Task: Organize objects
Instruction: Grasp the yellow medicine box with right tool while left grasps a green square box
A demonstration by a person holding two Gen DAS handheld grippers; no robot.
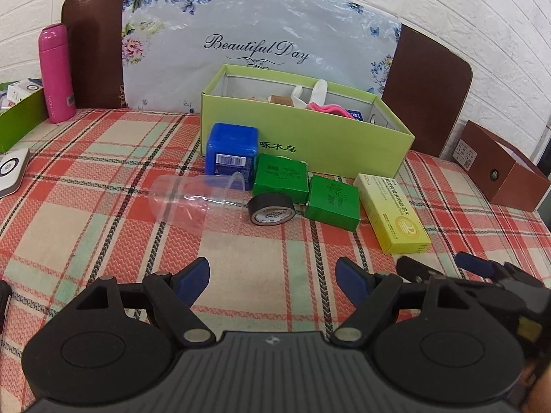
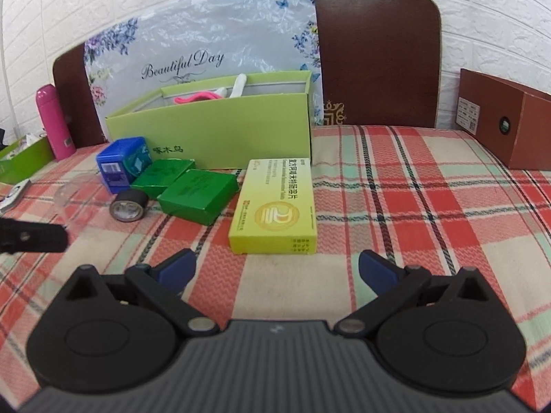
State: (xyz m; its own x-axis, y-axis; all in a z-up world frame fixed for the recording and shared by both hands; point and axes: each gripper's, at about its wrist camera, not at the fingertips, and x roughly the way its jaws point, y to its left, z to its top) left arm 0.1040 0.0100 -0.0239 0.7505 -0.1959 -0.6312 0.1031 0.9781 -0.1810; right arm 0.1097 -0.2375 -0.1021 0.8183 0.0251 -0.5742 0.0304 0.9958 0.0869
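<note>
Barely begun: both my claws gape, gripping nothing.
6 items wait beside the lime-green cardboard box [image 1: 310,130]: left claw [image 1: 272,284], right claw [image 2: 275,273].

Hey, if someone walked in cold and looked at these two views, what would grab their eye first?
Probably the open lime-green box standing at the back of the plaid cloth, before a floral "Beautiful Day" panel. Next, the cluster in front of it: a blue container, two green packets, a black tape roll, a clear cup on its side and a yellow medicine box. A pink flask stands far left.
</note>
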